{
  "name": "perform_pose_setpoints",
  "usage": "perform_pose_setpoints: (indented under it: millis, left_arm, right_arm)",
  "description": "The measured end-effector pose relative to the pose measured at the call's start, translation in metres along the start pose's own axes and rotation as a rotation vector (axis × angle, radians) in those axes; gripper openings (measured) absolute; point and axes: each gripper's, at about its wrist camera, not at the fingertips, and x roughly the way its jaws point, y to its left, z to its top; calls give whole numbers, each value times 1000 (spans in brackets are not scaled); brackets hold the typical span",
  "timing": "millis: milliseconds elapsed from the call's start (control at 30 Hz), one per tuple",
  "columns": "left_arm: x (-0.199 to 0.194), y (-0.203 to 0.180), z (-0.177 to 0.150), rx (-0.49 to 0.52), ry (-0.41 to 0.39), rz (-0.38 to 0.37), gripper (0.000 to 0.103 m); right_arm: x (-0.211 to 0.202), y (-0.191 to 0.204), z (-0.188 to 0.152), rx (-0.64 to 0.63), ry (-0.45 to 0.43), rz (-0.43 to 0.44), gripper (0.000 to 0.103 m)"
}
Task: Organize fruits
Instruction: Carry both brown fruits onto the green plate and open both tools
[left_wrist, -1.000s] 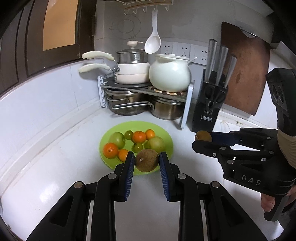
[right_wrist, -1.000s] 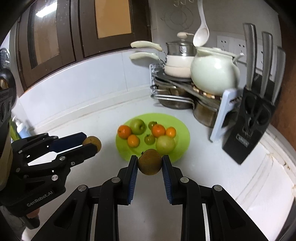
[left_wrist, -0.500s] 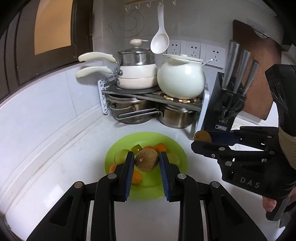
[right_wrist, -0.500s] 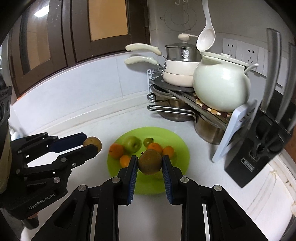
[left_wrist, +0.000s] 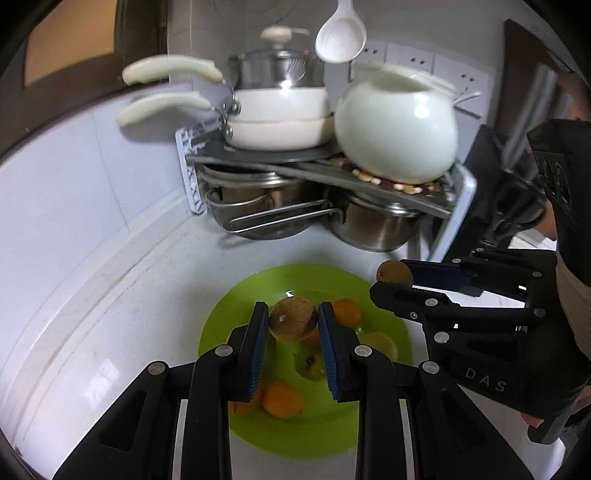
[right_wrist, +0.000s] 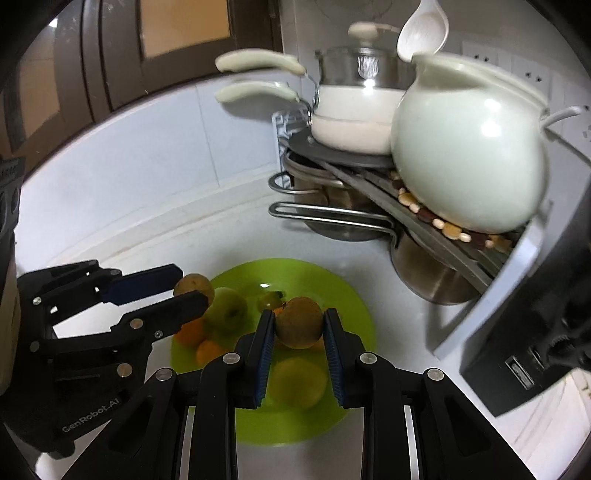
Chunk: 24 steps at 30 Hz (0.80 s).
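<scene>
Two fruits in hand: one brown round fruit (left_wrist: 293, 319) clenched in the left tongs (left_wrist: 293, 328), a second brown fruit (right_wrist: 299, 322) clenched in the right tongs (right_wrist: 300, 328)
Where the fruits are: both held in the air over the green plate (left_wrist: 258, 291), neither touching it
Plate contents: oranges (left_wrist: 282, 398), a green apple (right_wrist: 226, 311) and a yellowish fruit (right_wrist: 298, 382) lie on it, blurred; a bare patch shows at the far side of the plate
Tongs side by side: the right tongs show at the right of the left wrist view (left_wrist: 393, 282), the left tongs at the left of the right wrist view (right_wrist: 194, 291), near each other but apart
Step in hand: judged as the carry-in, both fruits brought over the plate for setting down among the others
Next move calls for: lowering each fruit to a free spot, likely the bare far side, then easing the tongs apart gently so the round fruit does not roll off the shallow rim
In the way: fruit already on the plate sits right under both tongs, so a straight drop would land on top of it and could knock pieces loose; two tongs working close together could also bump
Around: pot rack (left_wrist: 325, 158) just behind the plate with a white round pot (left_wrist: 397, 127), stacked pans (left_wrist: 280, 114), steel pots (left_wrist: 369, 225) underneath, a white ladle (left_wrist: 341, 35) hanging above
Tabletop (left_wrist: 110, 314): white, bare to the left of the plate
</scene>
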Motion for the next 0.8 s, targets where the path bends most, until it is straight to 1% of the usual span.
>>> perform_pose_setpoints:
  millis: [200,433,633,800]
  left_arm:
    - [36,13,8,-12,53,10,28]
    - [66,29,12,-34,111,17,28]
    - [79,36,11,-46,142,17,28]
    - [81,37,10,-49,147,17,30]
  right_arm:
    - [33,-6,11,-1,32,-4,28]
    - [69,-10,17,-2,90,-2,28]
    - [87,-12,18,5,122,5,28]
    - [91,-12,17,8,125,11,28]
